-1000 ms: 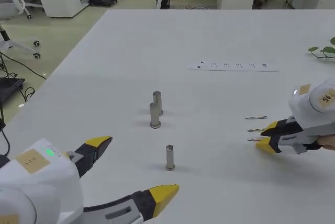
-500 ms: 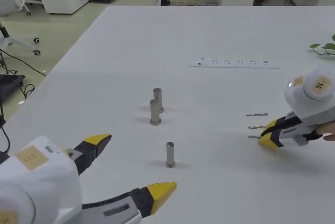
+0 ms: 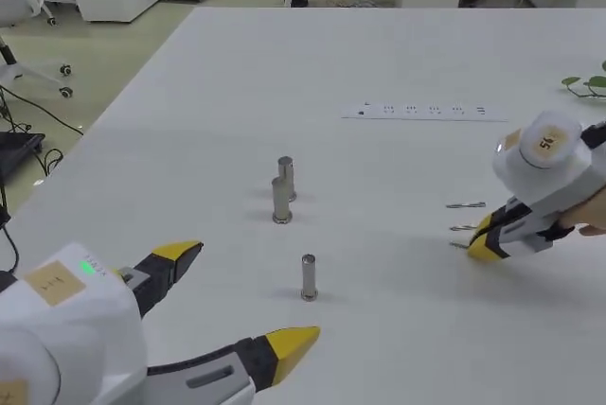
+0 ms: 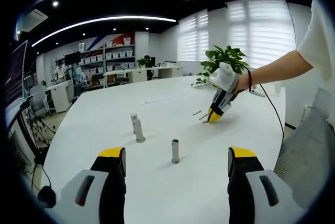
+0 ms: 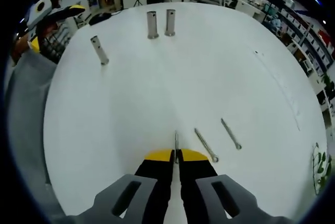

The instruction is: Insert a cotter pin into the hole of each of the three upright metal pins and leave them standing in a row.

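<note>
Mostly hidden, cotter pin [image 5: 176, 140] clenched in right gripper [image 5: 176, 155]; left gripper [image 3: 237, 294] released, partly cropped.

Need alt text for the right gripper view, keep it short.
The right tongs are shut on a cotter pin, low at the white table. Two more cotter pins lie beside it, to the right in this view, and three metal pins stand upright farther off.

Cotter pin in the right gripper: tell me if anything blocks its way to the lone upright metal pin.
Nothing visible does: bare table lies between the cotter pin, clamped in the right gripper, and that metal pin.
</note>
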`<act>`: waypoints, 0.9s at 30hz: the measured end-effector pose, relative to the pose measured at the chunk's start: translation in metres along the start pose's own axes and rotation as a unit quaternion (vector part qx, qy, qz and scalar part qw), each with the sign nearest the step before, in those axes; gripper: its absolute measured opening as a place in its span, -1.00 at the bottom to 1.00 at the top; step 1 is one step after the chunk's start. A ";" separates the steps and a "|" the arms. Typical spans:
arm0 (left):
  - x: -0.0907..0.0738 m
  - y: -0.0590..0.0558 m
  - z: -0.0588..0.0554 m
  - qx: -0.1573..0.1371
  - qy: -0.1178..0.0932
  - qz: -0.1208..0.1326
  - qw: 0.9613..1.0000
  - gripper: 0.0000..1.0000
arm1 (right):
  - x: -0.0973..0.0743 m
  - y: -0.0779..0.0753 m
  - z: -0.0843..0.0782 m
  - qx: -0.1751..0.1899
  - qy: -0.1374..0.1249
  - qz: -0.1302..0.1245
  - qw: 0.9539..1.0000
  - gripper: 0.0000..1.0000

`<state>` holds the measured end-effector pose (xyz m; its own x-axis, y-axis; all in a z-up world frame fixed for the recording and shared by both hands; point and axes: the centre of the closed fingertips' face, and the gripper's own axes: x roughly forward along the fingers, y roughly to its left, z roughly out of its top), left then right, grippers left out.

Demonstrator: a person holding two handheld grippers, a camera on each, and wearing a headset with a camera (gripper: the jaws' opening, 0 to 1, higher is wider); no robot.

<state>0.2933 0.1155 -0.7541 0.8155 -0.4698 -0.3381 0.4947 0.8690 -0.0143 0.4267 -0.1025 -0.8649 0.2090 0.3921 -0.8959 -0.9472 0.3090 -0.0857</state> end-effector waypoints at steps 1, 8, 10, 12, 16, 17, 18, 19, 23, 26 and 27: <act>0.000 0.000 0.000 0.000 0.001 -0.001 1.000 0.59 | 0.000 0.001 0.001 -0.004 0.002 0.002 1.000 -0.90; 0.000 -0.001 -0.001 0.001 0.005 -0.005 1.000 0.55 | 0.000 -0.001 0.000 -0.010 0.011 -0.005 1.000 -0.94; 0.000 -0.002 -0.001 0.002 0.007 -0.007 1.000 0.54 | 0.000 0.000 0.000 -0.012 0.012 -0.007 1.000 -0.95; 0.000 -0.002 -0.002 0.002 0.008 -0.008 1.000 0.53 | 0.000 0.000 0.000 -0.016 0.012 -0.009 1.000 -0.96; 0.000 -0.003 -0.003 0.001 0.010 -0.011 1.000 0.49 | -0.002 0.001 0.002 -0.033 0.012 -0.017 0.999 -0.96; 0.000 -0.003 -0.003 -0.001 0.012 -0.011 1.000 0.48 | -0.003 0.001 0.002 -0.034 0.013 -0.018 0.999 -0.97; 0.001 -0.003 -0.004 -0.002 0.013 -0.011 1.000 0.47 | -0.003 0.001 0.003 -0.036 0.012 -0.020 0.999 -0.97; 0.001 -0.003 -0.004 -0.003 0.013 -0.011 1.000 0.46 | -0.004 0.001 0.004 -0.037 0.009 -0.022 0.999 -0.97; 0.002 -0.005 -0.005 -0.003 0.020 -0.014 1.000 0.41 | -0.006 0.001 0.007 -0.052 0.007 -0.032 0.998 -0.97; 0.004 -0.006 -0.006 -0.005 0.025 -0.018 1.000 0.35 | -0.009 0.004 0.011 -0.065 0.002 -0.038 0.997 -0.97; 0.005 -0.006 -0.006 -0.005 0.027 -0.019 0.999 0.33 | -0.011 0.006 0.014 -0.071 -0.002 -0.041 0.997 -0.97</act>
<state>0.2924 0.1086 -0.7616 0.7789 -0.4937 -0.3867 0.5215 0.8524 -0.0378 0.4226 -0.0929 -0.8497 0.2884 0.3733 -0.8817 -0.9516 0.2139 -0.2208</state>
